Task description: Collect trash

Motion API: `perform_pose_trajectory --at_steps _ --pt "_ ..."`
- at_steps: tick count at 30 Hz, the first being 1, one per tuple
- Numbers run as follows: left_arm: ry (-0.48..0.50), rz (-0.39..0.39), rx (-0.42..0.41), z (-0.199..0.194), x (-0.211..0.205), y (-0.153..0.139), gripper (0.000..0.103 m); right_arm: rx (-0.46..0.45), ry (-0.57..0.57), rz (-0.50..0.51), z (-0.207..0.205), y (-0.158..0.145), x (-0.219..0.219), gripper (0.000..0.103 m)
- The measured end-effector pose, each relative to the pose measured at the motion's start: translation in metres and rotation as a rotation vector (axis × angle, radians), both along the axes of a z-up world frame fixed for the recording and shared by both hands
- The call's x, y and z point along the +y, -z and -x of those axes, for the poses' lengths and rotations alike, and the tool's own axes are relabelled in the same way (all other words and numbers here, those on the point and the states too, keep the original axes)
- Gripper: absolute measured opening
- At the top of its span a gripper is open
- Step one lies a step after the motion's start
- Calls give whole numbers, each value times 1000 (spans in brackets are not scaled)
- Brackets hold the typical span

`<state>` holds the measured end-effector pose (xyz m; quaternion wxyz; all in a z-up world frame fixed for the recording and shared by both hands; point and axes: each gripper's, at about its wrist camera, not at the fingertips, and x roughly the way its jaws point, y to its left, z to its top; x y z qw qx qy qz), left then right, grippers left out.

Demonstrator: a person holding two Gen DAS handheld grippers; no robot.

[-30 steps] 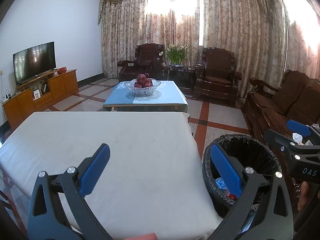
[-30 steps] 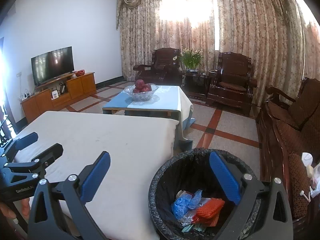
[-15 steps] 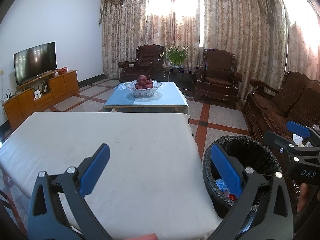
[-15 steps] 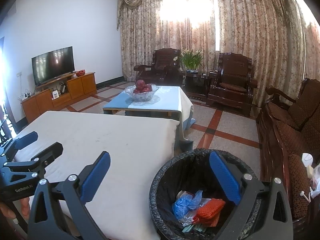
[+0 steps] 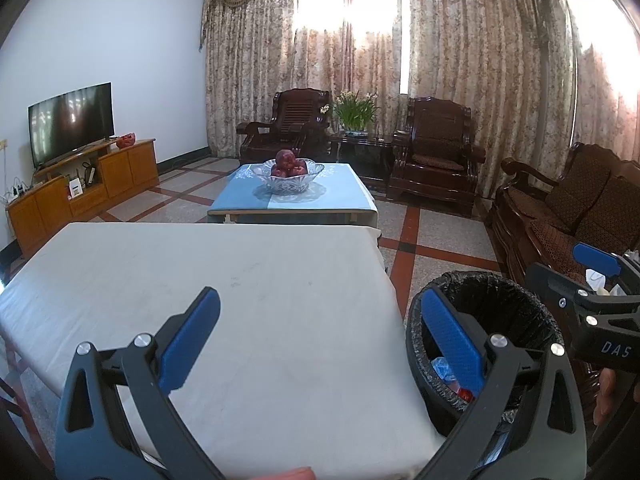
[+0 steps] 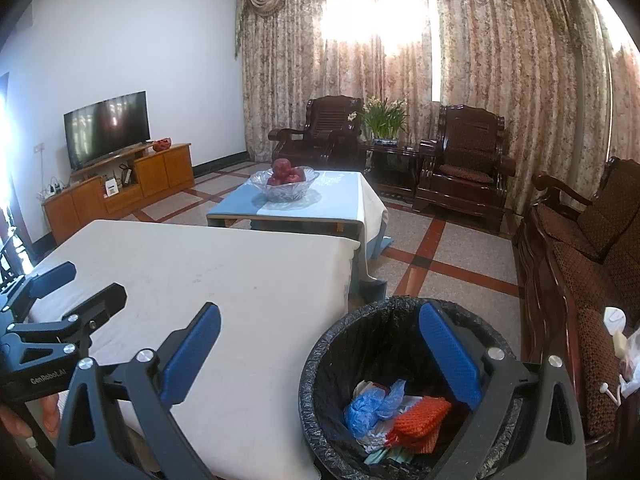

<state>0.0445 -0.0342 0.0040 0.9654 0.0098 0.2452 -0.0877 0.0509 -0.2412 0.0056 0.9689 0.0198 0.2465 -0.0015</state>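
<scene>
A black-lined trash bin (image 6: 360,344) stands on the floor at the right edge of the white-covered table (image 6: 208,272). Inside it lie a crumpled blue bag (image 6: 370,402), an orange net piece (image 6: 422,416) and other scraps. My right gripper (image 6: 320,354) hangs open above the bin's left rim, nothing between its blue pads. My left gripper (image 5: 320,344) is open and empty over the table's near right corner (image 5: 280,320), with the bin (image 5: 492,304) to its right. Each gripper shows at the edge of the other's view.
A blue-clothed low table (image 5: 296,200) with a glass bowl of red fruit (image 5: 290,174) stands beyond. Dark wooden armchairs (image 5: 436,156) and a sofa (image 6: 588,264) line the back and right. A TV (image 5: 70,122) sits on a cabinet at left. A hand (image 5: 604,392) holds the right gripper.
Both grippers stay open and almost still; the views have only drifted slightly. The trash in the bin has not moved.
</scene>
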Motion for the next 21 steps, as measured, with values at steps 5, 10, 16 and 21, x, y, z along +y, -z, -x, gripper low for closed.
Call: perform_pose_trajectory --at_steps 5,10,16,21 --pt "1 1 1 0 0 1 98 1 0 0 0 0 0 97" --pt "1 0 0 0 0 1 98 1 0 0 0 0 0 97" --pt "0 1 0 0 0 2 98 1 0 1 0 0 1 97" --pt "-1 1 0 0 2 1 98 1 -1 0 0 0 1 97"
